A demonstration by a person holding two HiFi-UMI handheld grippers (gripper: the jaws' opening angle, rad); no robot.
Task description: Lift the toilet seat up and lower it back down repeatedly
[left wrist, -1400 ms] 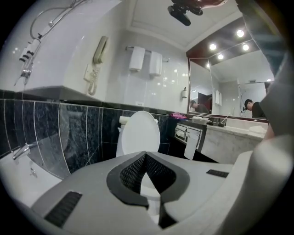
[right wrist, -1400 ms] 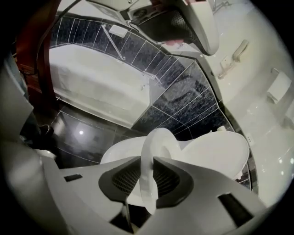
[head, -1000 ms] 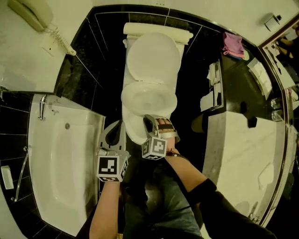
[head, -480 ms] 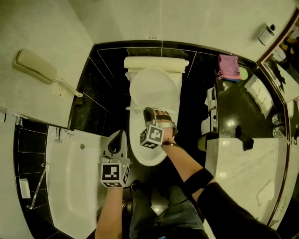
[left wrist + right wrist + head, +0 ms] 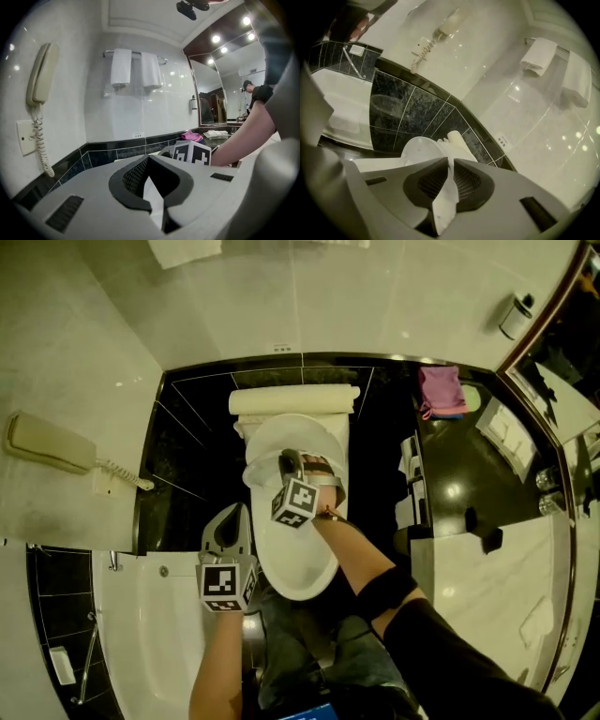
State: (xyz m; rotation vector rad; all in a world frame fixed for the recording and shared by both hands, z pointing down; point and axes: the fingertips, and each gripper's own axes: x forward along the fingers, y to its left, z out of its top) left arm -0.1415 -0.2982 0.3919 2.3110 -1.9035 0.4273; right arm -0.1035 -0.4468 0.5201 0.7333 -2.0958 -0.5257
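Observation:
The white toilet [image 5: 296, 570] stands against the black tiled wall, with its tank [image 5: 294, 400] at the back. My right gripper [image 5: 292, 461] is shut on the front edge of the toilet seat [image 5: 267, 451] and holds it tilted up off the bowl, near the raised lid. In the right gripper view the thin white seat edge [image 5: 444, 199] runs between the pads of the right gripper [image 5: 450, 161], whose jaws have just been closing on it. My left gripper [image 5: 238, 510] hangs beside the bowl's left side, apart from the seat. The fingertips of the left gripper [image 5: 149, 159] meet.
A white bathtub [image 5: 141, 634] lies at the left and a wall phone [image 5: 52, 444] hangs above it. A dark counter [image 5: 469, 465] with a pink cloth [image 5: 441, 390] is at the right. Two towels [image 5: 133, 68] hang on the back wall. The person's legs [image 5: 309, 652] stand before the bowl.
The right gripper has moved from the bowl's front rim back and up toward the tank, lifting the seat with it. The left gripper rose alongside, still left of the bowl.

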